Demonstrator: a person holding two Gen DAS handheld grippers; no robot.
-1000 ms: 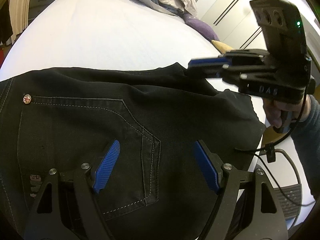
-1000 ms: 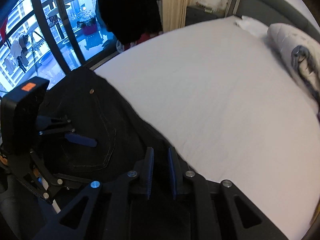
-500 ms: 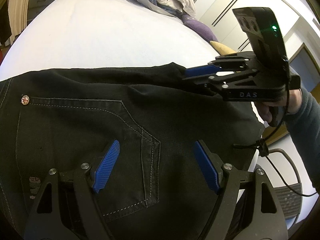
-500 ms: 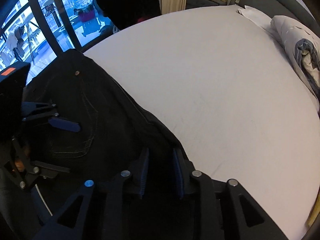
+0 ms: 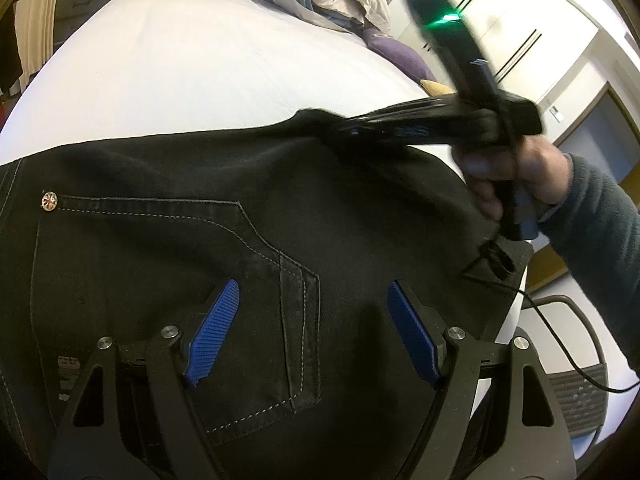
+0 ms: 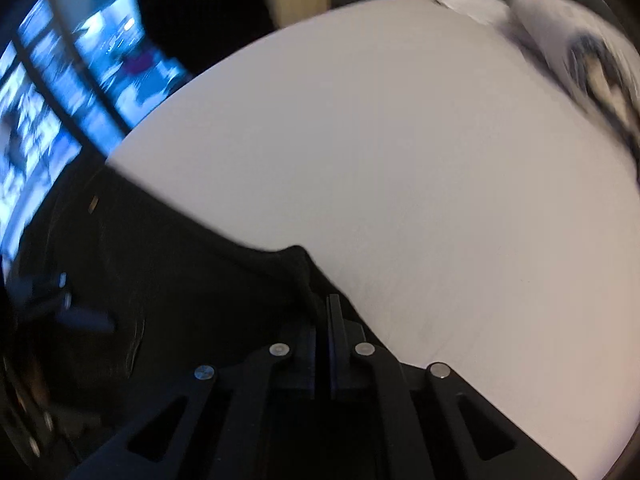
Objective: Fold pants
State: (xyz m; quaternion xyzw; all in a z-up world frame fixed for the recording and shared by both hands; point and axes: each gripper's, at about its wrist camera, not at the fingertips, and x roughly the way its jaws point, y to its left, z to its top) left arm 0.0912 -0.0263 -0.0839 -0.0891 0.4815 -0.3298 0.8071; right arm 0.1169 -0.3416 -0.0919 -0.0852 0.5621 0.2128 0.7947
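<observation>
Over the pants (image 5: 248,240), spread black on the bed (image 5: 200,72), we hold our left gripper (image 5: 310,330) wide apart, grasping nothing. Farther out, our right gripper (image 6: 323,320) pinches the pants' edge, raised off the sheet.

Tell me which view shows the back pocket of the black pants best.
The left wrist view. There the back pocket lies sharp and near, with its pale stitching and metal rivet plain between the open left gripper fingers. The right wrist view is blurred: the pants are a dark mass, pocket not discernible.
</observation>
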